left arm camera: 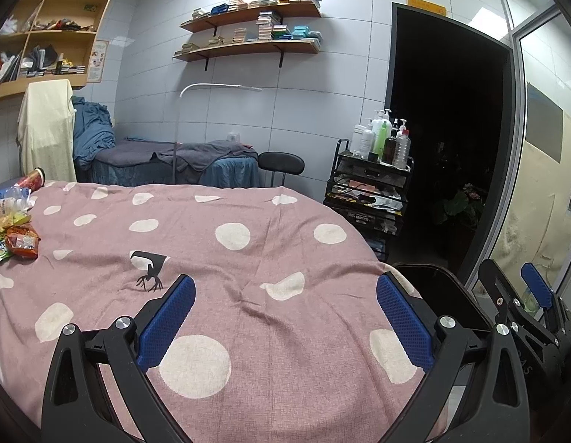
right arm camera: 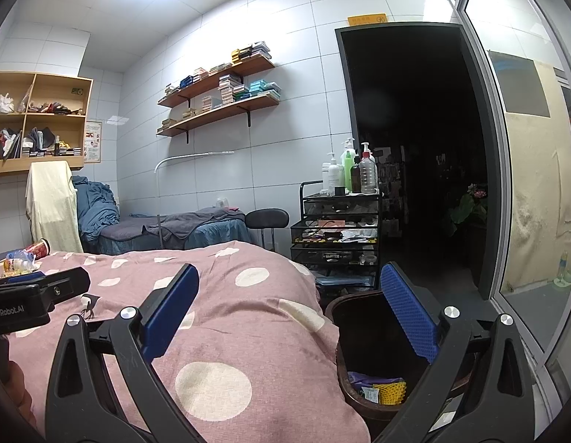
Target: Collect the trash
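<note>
Item: loose trash, a small heap of snack wrappers (left arm camera: 17,238) in red, orange and green foil, a crumpled clear plastic bottle (left arm camera: 13,196) with a yellow label, and a red paper cup (left arm camera: 33,178) tipped on its side. Location: far ahead and well to the left of the left gripper (left arm camera: 285,317), on the pink polka-dot bedspread (left arm camera: 248,258); from the right gripper (right arm camera: 287,313) only the cup and bottle show, far off to its left past the other tool. Handling, by judgement: all pieces look light and empty; wrappers are soft, crinkly and likely slick, best pinched at a raised fold or sealed edge, not pressed flat into the cloth; the bottle is thin-walled and will give, so take it across the body or neck; the cup may crush, so grip it across the rim or mid-wall, lightly. Destination: dark trash bin (right arm camera: 363,336), just below and right of the right gripper, beside the bed edge, already holding a yellow mesh piece and some purple and green scraps. Grippers: both stand spread wide, blue pads apart, nothing between them.
</note>
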`<action>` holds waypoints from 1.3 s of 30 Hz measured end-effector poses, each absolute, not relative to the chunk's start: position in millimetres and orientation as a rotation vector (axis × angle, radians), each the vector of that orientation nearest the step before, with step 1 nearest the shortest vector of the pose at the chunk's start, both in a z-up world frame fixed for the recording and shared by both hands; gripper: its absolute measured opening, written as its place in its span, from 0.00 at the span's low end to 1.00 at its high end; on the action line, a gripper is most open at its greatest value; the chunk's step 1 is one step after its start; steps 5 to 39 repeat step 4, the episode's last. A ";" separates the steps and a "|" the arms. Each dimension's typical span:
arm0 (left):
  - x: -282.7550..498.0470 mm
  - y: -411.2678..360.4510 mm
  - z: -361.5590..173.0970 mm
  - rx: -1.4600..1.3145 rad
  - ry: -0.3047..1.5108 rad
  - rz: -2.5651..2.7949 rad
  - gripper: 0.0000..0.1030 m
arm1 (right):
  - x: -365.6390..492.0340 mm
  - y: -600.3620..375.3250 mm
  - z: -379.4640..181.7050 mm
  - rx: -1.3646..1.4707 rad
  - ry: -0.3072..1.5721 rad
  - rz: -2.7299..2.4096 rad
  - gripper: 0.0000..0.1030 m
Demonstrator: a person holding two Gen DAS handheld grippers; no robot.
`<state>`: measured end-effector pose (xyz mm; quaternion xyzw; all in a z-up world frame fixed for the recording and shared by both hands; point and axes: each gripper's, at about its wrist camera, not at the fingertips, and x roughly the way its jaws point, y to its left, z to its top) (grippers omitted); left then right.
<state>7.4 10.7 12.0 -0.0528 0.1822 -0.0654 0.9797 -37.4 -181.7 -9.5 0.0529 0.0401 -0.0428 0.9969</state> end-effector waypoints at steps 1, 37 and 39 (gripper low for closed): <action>8.1 10.4 11.6 -0.107 0.371 -0.131 0.95 | -37.1 -181.2 -9.4 0.105 0.082 -0.085 0.95; 8.7 10.9 10.4 -0.105 0.378 -0.123 0.95 | -36.5 -180.6 -9.7 0.103 0.084 -0.084 0.95; 8.7 10.9 10.4 -0.105 0.378 -0.123 0.95 | -36.5 -180.6 -9.7 0.103 0.084 -0.084 0.95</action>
